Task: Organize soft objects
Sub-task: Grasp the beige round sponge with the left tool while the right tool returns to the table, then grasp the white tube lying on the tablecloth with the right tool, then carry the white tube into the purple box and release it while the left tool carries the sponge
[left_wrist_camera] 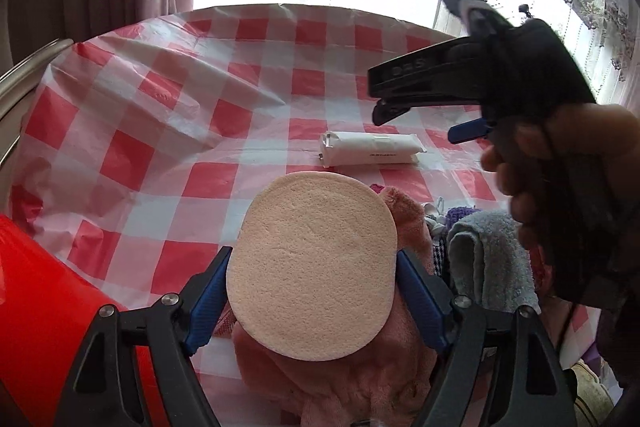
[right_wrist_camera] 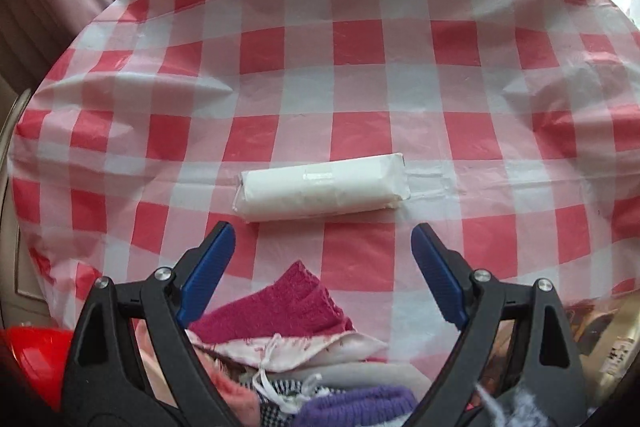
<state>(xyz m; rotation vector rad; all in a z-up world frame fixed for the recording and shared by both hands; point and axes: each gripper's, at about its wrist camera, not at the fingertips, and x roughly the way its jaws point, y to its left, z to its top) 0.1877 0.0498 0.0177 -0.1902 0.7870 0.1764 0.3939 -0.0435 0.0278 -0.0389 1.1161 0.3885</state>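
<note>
The left claw (left_wrist_camera: pixel 312 291) pinched a round peach sponge (left_wrist_camera: pixel 310 263) by its two sides, one blue pad on each edge, so the sponge stood flat toward the camera and could not slip out. It hung over a pink fluffy cloth (left_wrist_camera: pixel 340 379) in the near pile of soft things, with a blue-grey towel (left_wrist_camera: pixel 488 259) just to the right. A red tub (left_wrist_camera: pixel 44 315) sat at the near left, likely the place for sorted things. The right claw (right_wrist_camera: pixel 324 267) was spread wide with nothing in it, aimed at the white wrapped pack (right_wrist_camera: pixel 324 187) lying alone farther out on the checked worktop (right_wrist_camera: pixel 360 47), probably its next pick.
</note>
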